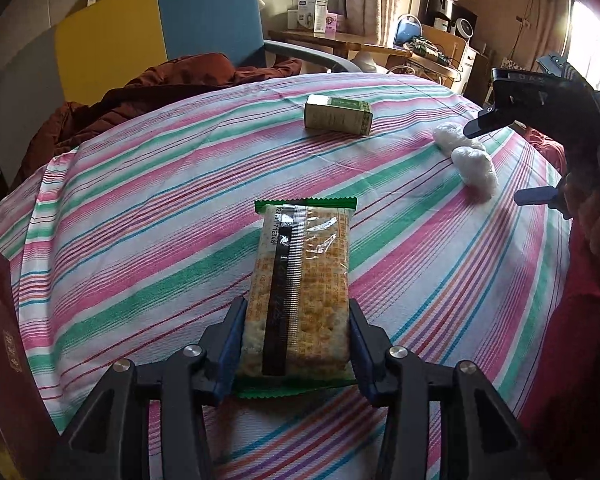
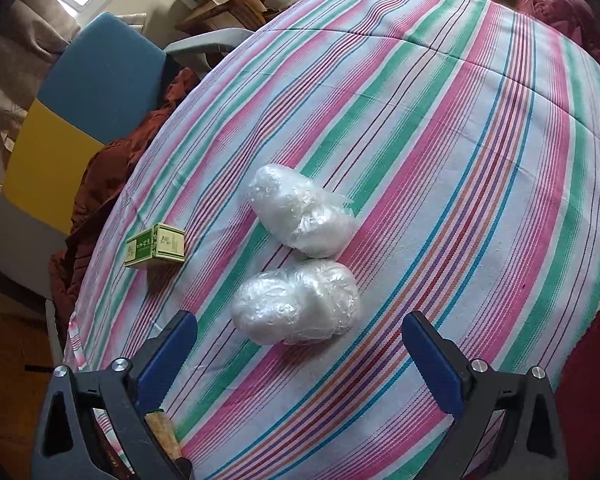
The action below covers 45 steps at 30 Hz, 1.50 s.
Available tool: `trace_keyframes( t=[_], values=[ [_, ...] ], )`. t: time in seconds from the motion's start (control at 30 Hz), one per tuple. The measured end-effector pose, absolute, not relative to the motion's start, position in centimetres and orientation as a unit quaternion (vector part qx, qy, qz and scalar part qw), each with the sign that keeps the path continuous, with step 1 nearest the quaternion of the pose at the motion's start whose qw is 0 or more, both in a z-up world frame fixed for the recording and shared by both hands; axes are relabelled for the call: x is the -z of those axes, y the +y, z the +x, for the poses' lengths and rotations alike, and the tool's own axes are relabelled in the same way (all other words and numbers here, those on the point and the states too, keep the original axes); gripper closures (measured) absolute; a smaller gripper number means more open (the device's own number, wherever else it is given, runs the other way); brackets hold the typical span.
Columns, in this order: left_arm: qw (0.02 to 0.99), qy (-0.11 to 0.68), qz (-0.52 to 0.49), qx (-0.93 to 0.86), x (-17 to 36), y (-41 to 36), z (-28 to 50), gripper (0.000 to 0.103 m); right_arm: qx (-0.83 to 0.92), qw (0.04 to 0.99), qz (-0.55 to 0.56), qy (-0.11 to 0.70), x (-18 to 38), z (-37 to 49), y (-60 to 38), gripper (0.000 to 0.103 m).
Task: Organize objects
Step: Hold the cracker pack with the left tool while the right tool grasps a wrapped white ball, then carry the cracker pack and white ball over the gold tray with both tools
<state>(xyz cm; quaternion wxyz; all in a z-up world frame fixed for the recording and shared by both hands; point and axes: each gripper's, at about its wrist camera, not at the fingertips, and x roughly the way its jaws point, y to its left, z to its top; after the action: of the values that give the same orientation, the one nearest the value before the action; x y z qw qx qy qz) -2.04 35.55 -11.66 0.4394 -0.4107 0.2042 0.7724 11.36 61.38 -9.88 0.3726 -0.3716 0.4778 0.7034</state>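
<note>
Closest to me, my left gripper (image 1: 296, 344) is clamped on the near end of a cracker packet (image 1: 300, 288), its blue pads pressed against both long sides. The packet is a clear wrapper with green crimped ends, and through it I can see pale square crackers stacked along its length; it points away from me over the striped tablecloth (image 1: 140, 216). Whether the far end rests on the cloth or is lifted, I cannot tell.

My right gripper (image 2: 300, 348) has its jaws spread wide with nothing between them, hovering just short of the nearer of two plastic-wrapped bundles (image 2: 296, 304). The second bundle (image 2: 300, 212) lies just beyond the first, close to it and maybe touching. Both are whitish lumps in crinkled clear film (what is inside them I cannot make out).

Farther out, toward the table's far-left edge in the right wrist view, a small green box (image 2: 156, 246) lies closed on its side, apart from the bundles. In the left wrist view the same box (image 1: 338, 114) sits well beyond the packet.

A dark maroon box (image 1: 4, 344) shows at the left edge of the left wrist view. Past the table, a rust-brown jacket (image 1: 148, 88) is heaped on a chair with a yellow and blue back (image 1: 156, 28), and behind that a wooden desk (image 1: 332, 42) holds cartons
</note>
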Motion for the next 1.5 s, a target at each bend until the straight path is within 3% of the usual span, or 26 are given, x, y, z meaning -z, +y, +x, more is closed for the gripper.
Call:
trace_keyframes(
  t=[0.3,0.33,0.43,0.6,0.8,1.07,1.5],
  values=[
    [0.447,0.190,-0.421,-0.766,11.7,35.2,-2.3,0.055,-0.701,0.397,-0.426,0.411,9.9,9.0,62.3,0.000],
    [0.448,0.188,-0.420,-0.767,11.7,35.2,-2.3,0.055,-0.699,0.391,-0.438,0.408,10.3,8.5,62.3,0.007],
    [0.446,0.180,-0.421,-0.769,11.7,34.9,-2.3,0.055,-0.699,0.401,-0.475,0.353,10.7,7.3,61.5,0.039],
    [0.449,0.180,-0.436,-0.759,11.6,35.2,-2.7,0.052,-0.725,0.346,-0.463,0.374,10.4,7.1,60.5,0.041],
    [0.456,0.099,-0.502,-0.728,11.2,34.5,-5.3,0.052,-0.768,0.250,-0.486,0.336,10.2,4.4,57.3,0.041],
    [0.432,0.173,-0.481,-0.743,11.2,36.6,-3.8,0.049,-0.779,0.231,-0.500,0.299,10.4,4.6,56.8,0.039],
    [0.413,0.206,-0.423,-0.780,11.8,36.4,-2.6,0.053,-0.792,0.220,-0.522,0.227,10.1,1.8,54.6,0.039]
  ],
)
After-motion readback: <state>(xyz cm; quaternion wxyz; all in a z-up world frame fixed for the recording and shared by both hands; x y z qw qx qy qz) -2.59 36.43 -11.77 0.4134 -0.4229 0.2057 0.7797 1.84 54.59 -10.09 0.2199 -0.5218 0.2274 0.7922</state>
